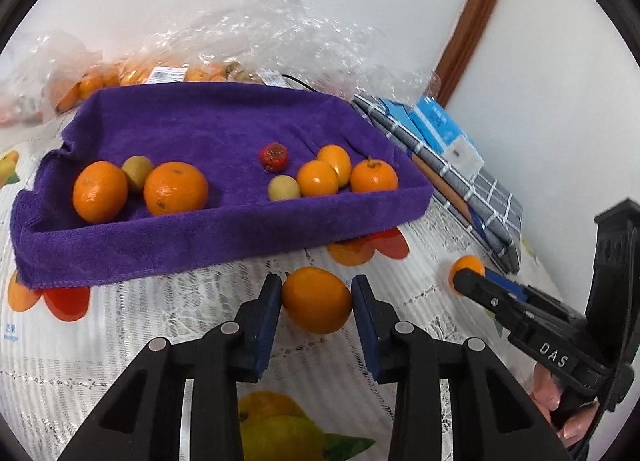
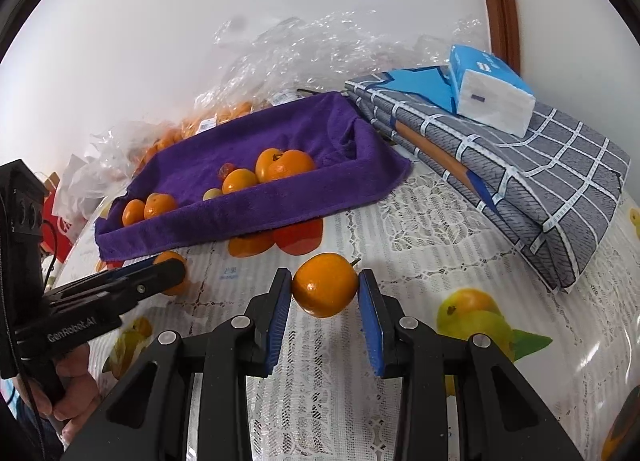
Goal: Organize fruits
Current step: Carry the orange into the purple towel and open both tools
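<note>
1. My left tool [image 1: 316,293] pinches an orange [image 1: 317,299] between its blue pads, just above the counter [image 1: 120,325] in front of the purple tray.
2. My right tool [image 2: 325,287] grips a second orange [image 2: 325,285] the same way; whether either fruit touches the counter, I cannot tell.
3. Beyond them the towel-lined tray [image 1: 224,237] holds oranges, two pale yellowish fruits and one small red fruit [image 1: 273,157].
4. To the tray's right lies folded grey checked cloth [image 2: 540,181] with a tissue pack [image 2: 490,93] on top.
5. Bagged oranges [image 1: 140,73] sit behind the tray against the wall.
</note>
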Available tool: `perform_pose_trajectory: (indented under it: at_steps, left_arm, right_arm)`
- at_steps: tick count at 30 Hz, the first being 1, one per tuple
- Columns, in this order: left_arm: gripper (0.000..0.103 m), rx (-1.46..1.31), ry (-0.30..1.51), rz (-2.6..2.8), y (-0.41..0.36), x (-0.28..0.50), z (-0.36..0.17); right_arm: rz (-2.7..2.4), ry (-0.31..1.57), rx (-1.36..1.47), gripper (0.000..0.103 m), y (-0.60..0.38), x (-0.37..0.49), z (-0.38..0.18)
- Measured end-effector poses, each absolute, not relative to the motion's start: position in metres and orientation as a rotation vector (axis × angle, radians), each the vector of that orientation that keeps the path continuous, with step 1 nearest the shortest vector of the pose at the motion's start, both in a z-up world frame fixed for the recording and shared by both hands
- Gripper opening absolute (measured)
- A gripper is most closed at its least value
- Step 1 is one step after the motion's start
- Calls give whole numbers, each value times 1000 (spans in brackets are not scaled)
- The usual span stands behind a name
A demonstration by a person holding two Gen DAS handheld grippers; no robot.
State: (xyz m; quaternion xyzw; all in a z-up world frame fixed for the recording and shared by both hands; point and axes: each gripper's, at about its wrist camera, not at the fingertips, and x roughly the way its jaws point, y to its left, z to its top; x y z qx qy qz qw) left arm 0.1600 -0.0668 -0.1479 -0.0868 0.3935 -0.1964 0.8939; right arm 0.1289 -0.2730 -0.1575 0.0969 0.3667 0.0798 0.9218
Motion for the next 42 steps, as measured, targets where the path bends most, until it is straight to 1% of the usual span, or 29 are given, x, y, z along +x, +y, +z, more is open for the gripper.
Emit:
perform_pose_trajectory:
  at_steps: [6,13,17,21,27,31,35,42]
  left_arm:
    - [34,-192,797,-350,-49,162,-134]
    - [34,-187,732,-257,-14,174,-104]
    - [34,-216,706,-203,1,195,-91]
    - [34,-242,712,-201,-6,218,-91]
    - [34,-231,727,-207,-30,244,-107]
    - [34,-192,714,-172,-41,245,-122]
    - [34,-165,750,-179,-48,248,-136]
    - [34,-142,739,-195,-54,246,-138]
  right_arm:
    - [186,765,134,34,-258,142,-148]
    - [233,679,98,34,-241,164,-109]
    - [226,649,82,34,-239,187,-91]
    - [214,636,78,34,-237,215,-85]
    - [197,655,78,34,-241,249,-98]
    - [178,682,100,34,-247,261,-119]
    - [156,720,93,34,-249,271,-135]
    - [140,748,130,34,-258,279,-148]
